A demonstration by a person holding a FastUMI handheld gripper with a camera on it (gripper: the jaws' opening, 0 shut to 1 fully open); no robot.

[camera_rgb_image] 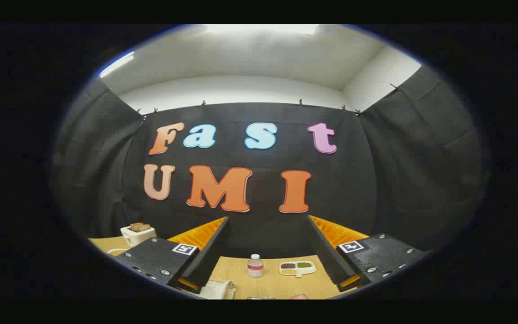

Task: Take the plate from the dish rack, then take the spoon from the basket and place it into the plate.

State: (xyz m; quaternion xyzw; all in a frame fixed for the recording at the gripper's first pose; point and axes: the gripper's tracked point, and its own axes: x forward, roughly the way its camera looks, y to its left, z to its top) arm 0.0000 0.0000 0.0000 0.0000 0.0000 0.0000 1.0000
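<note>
black cloth walls close off the booth on three sides w/ a white ceiling above, and a pale wood desk (268,281) runs below us. our gripper (268,243) is held high and tilted up, so we see little of the desk. both fingers (209,245) are spread wide apart, nothing btwn them.

just ahead btwn the fingers: a small bottle (255,265) w/ a white cap at 12 o'clock, and a white sectioned tray (297,268) w/ dark and green fillings at 1 o'clock of the bottle, near it but apart. beyond the left finger, at 10 o'clock, sits a white toaster (137,234) w/ bread in it. a white ribbed thing (217,289) peeks out under the left finger at 7 o'clock; could be the dish rack, can't tell. plate, spoon and basket we can't pick out from here.

our read: task barely begun, plate not yet taken. risk: coming down blind from this tilt, the wide fingers could clip the bottle and tip it, or knock the tray. also poss. we mistake the tray for the plate. need to pitch down first and find the rack.
</note>
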